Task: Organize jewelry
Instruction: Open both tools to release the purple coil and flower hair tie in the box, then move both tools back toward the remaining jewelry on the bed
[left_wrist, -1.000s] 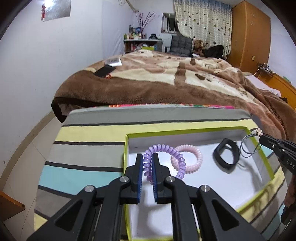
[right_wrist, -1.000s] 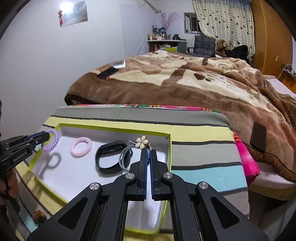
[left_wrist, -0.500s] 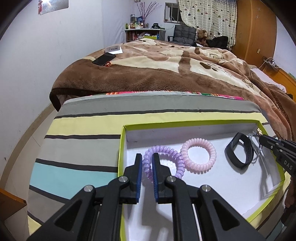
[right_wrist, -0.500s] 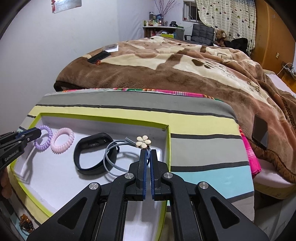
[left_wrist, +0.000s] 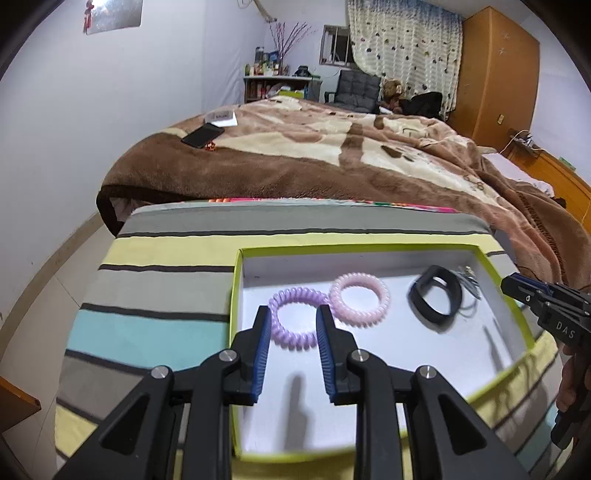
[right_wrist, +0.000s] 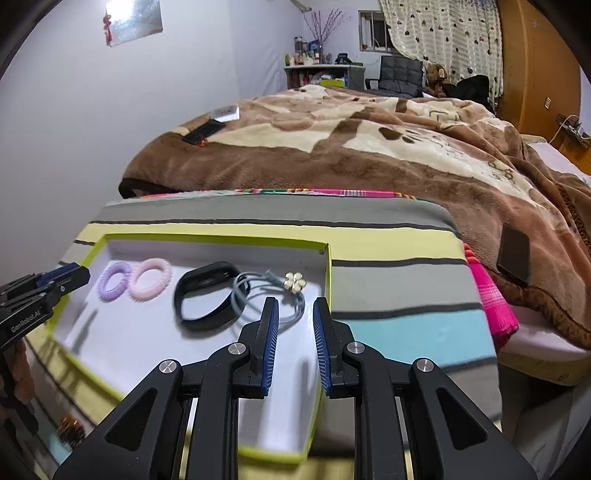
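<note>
Left gripper (left_wrist: 291, 314): released, fingers spread wide with nothing between them; it hangs just above the left part of the tray, its tips either side of the purple coil as the left wrist camera sees it.
Tray (right_wrist: 207, 239): shallow box with a white floor and lime-green rim, lying on the striped cloth; all four pieces lie on its floor in a row.
Purple coil (left_wrist: 295, 320): spiral hair tie, flat on the tray floor at the left end of the row, free of the fingers.
Pink coil (left_wrist: 359, 298): second spiral tie, just right of the purple one and touching it at the rim.
Black band (right_wrist: 207, 295): thick loop lying flat near the middle of the tray, apart from the pink coil.
Grey hair tie (right_wrist: 258, 295): thin cord loops with a cream flower charm (right_wrist: 294, 282), lying at the right end of the row, its cord reaching against the black band.
Right gripper (right_wrist: 291, 314): released as well, fingers parted and empty; it hovers over the right part of the tray, just in front of the grey hair tie.
Striped cloth (right_wrist: 399, 273): grey, yellow and blue bands, covering the surface under the tray.
Bed blanket (left_wrist: 332, 155): brown and cream, behind the cloth; a dark phone (left_wrist: 202, 135) lies on its left side.
</note>
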